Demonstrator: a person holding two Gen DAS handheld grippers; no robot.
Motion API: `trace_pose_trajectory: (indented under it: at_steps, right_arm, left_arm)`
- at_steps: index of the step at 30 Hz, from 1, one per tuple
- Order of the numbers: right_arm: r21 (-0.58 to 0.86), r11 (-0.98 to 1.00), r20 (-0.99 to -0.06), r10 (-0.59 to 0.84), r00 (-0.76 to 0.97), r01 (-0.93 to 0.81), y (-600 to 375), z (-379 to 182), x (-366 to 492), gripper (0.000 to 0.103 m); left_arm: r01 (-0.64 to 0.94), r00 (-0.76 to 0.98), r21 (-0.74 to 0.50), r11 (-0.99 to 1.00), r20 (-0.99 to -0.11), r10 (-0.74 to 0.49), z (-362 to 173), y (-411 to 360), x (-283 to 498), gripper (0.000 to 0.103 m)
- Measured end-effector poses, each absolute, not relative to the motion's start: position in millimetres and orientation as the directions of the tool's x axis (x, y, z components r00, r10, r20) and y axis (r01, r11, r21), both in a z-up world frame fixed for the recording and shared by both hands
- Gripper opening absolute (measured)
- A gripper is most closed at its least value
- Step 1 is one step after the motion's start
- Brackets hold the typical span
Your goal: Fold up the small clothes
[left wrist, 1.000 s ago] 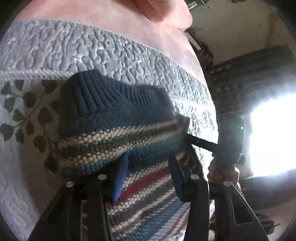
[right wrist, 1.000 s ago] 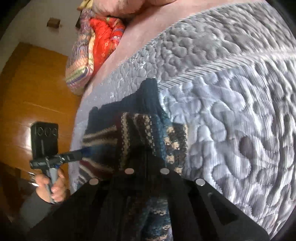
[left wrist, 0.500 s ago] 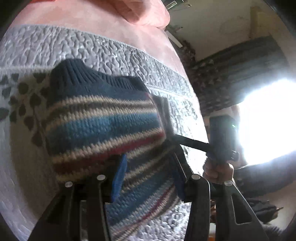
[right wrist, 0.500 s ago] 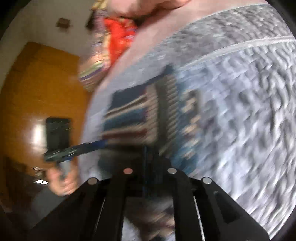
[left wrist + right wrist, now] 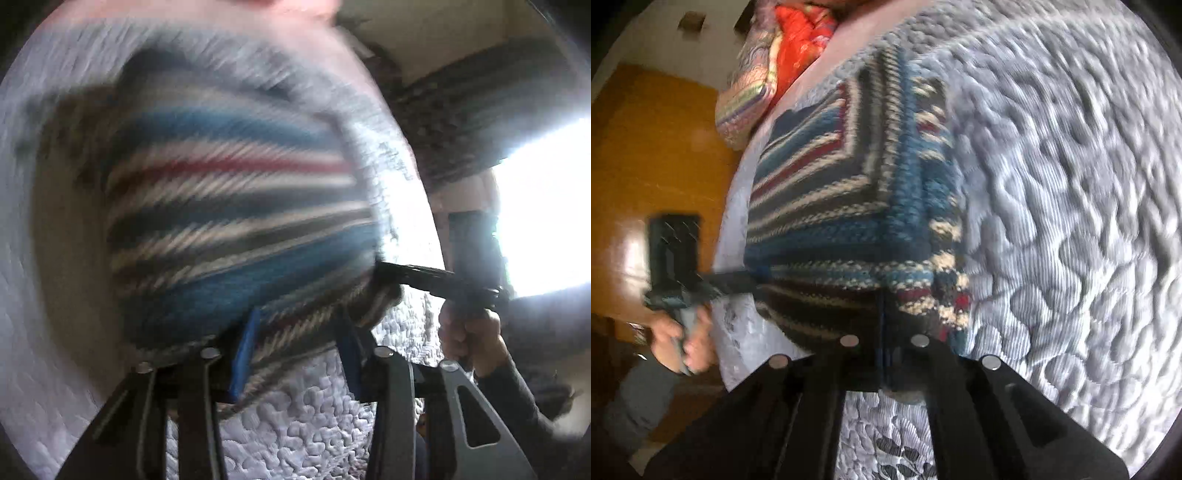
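Item: striped knit sweater (image 5: pixel 849 206), partly folded on your quilted bed (image 5: pixel 1071 221); right gripper (image 5: pixel 882 343) pinching its edge, left gripper (image 5: pixel 295 332) spread around fabric; final fold and release outstanding

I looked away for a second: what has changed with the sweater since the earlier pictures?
The striped knit sweater has swung up and away, more stripes showing. Both grips stayed: right hand-held gripper still shut on its near edge, left hand-held gripper still straddling it. The quilted bedspread is unchanged.
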State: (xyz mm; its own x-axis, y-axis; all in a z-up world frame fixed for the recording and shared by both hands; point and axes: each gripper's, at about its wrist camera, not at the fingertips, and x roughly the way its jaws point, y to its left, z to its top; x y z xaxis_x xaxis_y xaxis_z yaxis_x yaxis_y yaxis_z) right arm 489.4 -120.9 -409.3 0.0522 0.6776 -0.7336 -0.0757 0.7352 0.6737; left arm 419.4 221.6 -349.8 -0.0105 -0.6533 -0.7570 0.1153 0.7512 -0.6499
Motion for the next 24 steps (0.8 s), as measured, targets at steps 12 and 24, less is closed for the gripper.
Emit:
trace_pose_trajectory:
  at_steps: [12,24]
  right_arm:
    - [0.755,0.655,-0.653,0.750,0.109,0.021,-185.8,-368.4,505.4,0.080]
    - [0.811,0.571,-0.574,0.818,-0.014,0.123,-141.6,-426.8,586.6,0.080]
  left_arm:
    - [0.040,0.173,-0.710,0.703,-0.688,-0.705,-317.0,311.0,369.9,0.081]
    - [-0.031,0.201,-0.809,0.586,-0.580,-0.790,-372.9,325.0,390.1,0.083]
